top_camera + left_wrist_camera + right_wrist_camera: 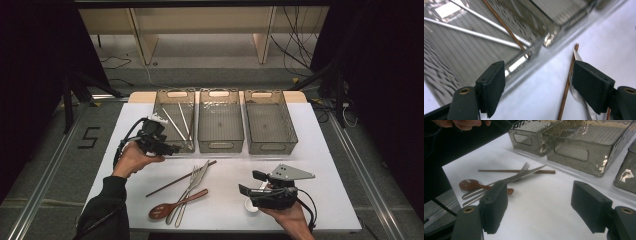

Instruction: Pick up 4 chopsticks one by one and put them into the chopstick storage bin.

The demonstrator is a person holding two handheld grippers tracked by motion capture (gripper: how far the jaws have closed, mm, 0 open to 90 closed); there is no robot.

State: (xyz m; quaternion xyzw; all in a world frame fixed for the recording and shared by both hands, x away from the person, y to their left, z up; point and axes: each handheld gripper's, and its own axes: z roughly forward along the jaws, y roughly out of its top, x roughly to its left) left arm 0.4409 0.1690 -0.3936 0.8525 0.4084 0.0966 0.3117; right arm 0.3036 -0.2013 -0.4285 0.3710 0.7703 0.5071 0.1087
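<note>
Three clear bins in a row across upper centre of the high view; left bin [173, 120] has two metal chopsticks [175, 124] lying diagonally plus one brown chopstick [506, 27] seen in the left gripper view; middle bin [220, 125] and right bin [270, 125] bare. Left gripper [172, 148] at centre left, just at the left bin's near corner; jaws spread wide, nothing between the pads. Right gripper [249, 182] at lower right, low over the table [325, 165]; jaws also wide apart, holding nothing. Loose cutlery lower centre, between the two grippers: one brown chopstick [180, 178], one fork [192, 176], one knife [199, 172], one brown spoon [170, 206]; fork and knife cross over the chopstick and the spoon handle.
</note>
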